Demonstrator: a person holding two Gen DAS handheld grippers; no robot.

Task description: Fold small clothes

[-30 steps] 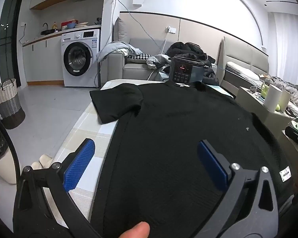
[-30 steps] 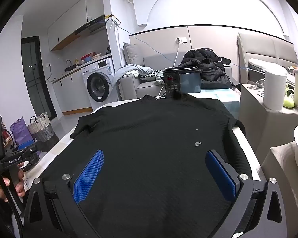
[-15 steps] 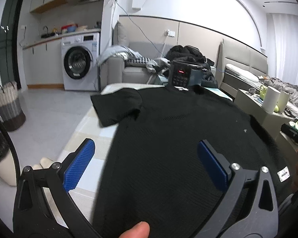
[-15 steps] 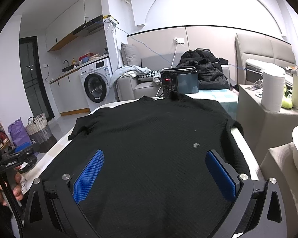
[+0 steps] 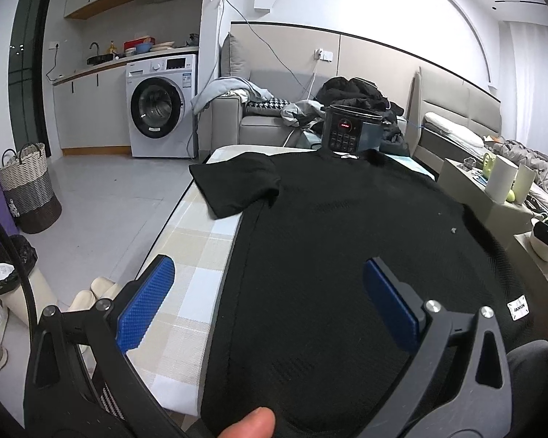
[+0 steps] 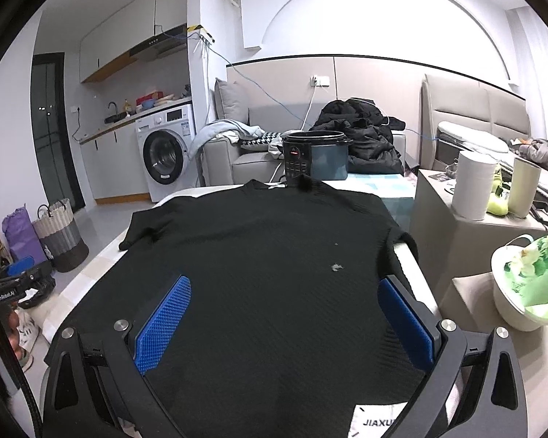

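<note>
Black T-shirt [image 5: 347, 248] spread flat along the tabletop [image 5: 197, 255], collar toward the far edge, one sleeve out over the left edge; no fold made yet. Left tongs [image 5: 266, 303] and right tongs [image 6: 285, 325] both wide and empty above the hem at the near edge. Next, probably: lower, pinch the hem corners, carry them toward the collar.

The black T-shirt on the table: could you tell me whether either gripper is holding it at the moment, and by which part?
Nothing is held. The left gripper and right gripper are both open above the black T-shirt, which lies flat and unfolded.
</note>
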